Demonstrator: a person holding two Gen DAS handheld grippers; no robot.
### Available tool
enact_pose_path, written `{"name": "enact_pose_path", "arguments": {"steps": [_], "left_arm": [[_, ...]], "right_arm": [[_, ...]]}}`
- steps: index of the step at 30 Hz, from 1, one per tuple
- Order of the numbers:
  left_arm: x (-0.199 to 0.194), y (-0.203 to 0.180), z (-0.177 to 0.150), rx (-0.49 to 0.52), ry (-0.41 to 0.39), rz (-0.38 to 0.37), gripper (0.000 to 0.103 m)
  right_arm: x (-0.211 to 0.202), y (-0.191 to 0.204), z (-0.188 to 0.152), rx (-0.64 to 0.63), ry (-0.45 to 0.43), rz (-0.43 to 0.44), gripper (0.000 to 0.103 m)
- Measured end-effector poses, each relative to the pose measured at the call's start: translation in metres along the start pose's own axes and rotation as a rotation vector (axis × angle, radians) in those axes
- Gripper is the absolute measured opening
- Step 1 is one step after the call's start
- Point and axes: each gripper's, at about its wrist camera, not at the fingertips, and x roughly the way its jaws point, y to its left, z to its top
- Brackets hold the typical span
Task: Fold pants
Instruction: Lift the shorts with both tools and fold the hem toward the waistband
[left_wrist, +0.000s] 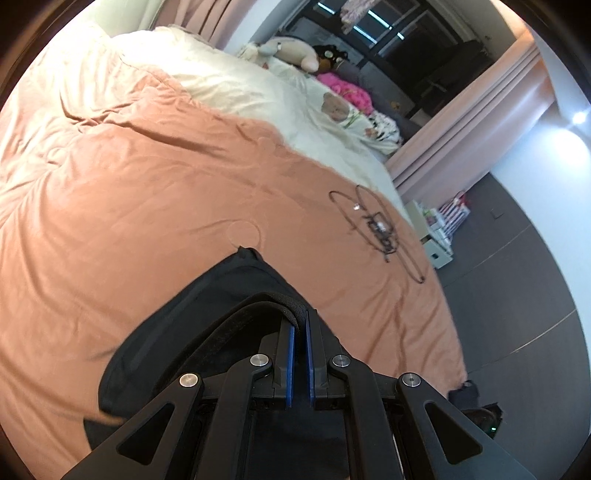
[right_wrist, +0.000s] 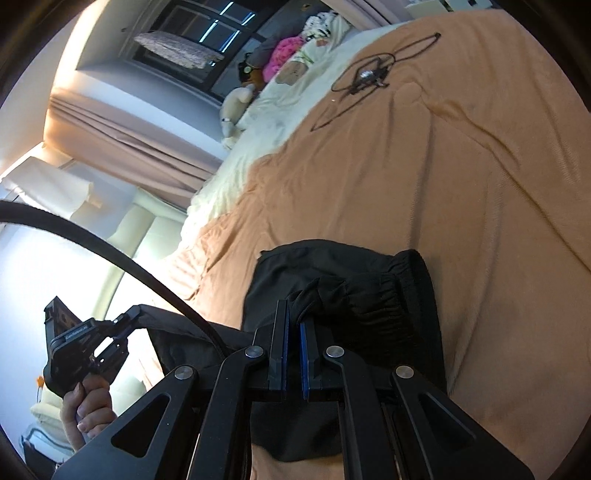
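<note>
Black fabric pants (right_wrist: 354, 291) with elastic gathered waistband lie bunched on peach-orange bed cover (left_wrist: 147, 206), near its edge. Left gripper (left_wrist: 300, 325): blue-padded fingers (left_wrist: 290, 354) drawn narrow, pinching black edge of pants. Right gripper (right_wrist: 293, 321): fingers close together, clamping raised fold of pants. Tangled thin black cable (left_wrist: 380, 229) lies on cover, well apart from pants. Cream quilt (left_wrist: 236, 85) beyond.
</note>
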Motion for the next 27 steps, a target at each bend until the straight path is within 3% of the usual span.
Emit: {"name": "enact_pose_path", "arguments": {"steps": [3,4,6,7,8,13,16,20,21,23,27], "left_arm": [[0.032,0.005,0.006,0.026,0.023,0.031,0.005],[0.041,0.007,0.008,0.029,0.037,0.038,0.005],[0.057,0.014,0.011,0.018,0.052,0.053,0.005],[0.062,0.015,0.013,0.019,0.055,0.056,0.005],[0.067,0.017,0.014,0.022,0.058,0.058,0.005],[0.091,0.023,0.016,0.037,0.082,0.076,0.005],[0.101,0.029,0.021,0.035,0.091,0.082,0.005],[0.113,0.034,0.030,0.032,0.100,0.099,0.005],[0.116,0.033,0.033,0.034,0.102,0.103,0.005],[0.123,0.031,0.040,0.044,0.104,0.117,0.005],[0.143,0.027,0.053,0.058,0.124,0.130,0.005]], "right_arm": [[0.009,0.004,0.003,-0.022,0.016,-0.046,0.011],[0.011,0.005,0.004,-0.030,0.023,-0.052,0.020],[0.005,0.006,0.006,-0.042,0.002,-0.051,0.045],[-0.002,0.007,0.008,-0.050,-0.024,-0.055,0.065],[-0.011,0.007,0.010,-0.064,-0.059,-0.056,0.073],[-0.026,0.002,0.016,-0.127,-0.090,-0.131,0.073],[-0.014,0.003,0.019,-0.179,-0.018,-0.201,0.073],[0.012,0.016,0.012,-0.286,0.070,-0.218,0.073],[0.017,0.018,0.010,-0.306,0.076,-0.222,0.069],[0.026,0.019,0.008,-0.319,0.090,-0.241,0.034],[0.029,0.018,0.010,-0.307,0.075,-0.230,0.025]]}}
